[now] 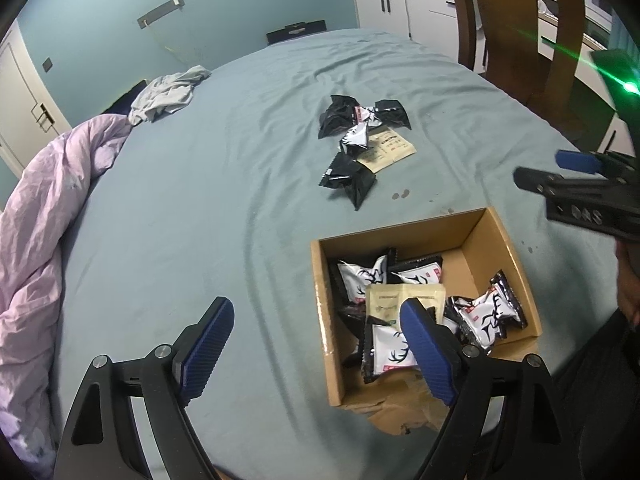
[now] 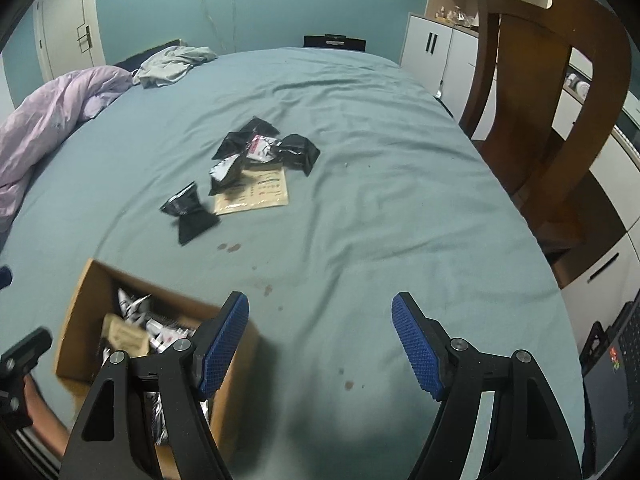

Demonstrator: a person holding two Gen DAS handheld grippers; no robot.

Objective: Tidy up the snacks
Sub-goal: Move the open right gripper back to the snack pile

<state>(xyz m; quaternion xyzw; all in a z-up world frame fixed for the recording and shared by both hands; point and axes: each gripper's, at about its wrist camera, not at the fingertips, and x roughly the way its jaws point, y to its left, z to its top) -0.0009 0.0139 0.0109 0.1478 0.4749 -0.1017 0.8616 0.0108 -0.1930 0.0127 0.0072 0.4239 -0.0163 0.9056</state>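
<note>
Hidden: the right finger of the left gripper covers part of the tan sachet in the cardboard box.
Blurred: box contents in the right view.
Left gripper: jaws wide, empty.
Right gripper: jaws wide, empty.
Snacks: crinkly black packets loose on the wrinkled bedsheet; more in the box.

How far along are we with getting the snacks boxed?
Partly done: several packets already lie in the cardboard box. Nothing is in hand; left gripper and right gripper are both open and empty. Left: the loose pile on the bed.
</note>
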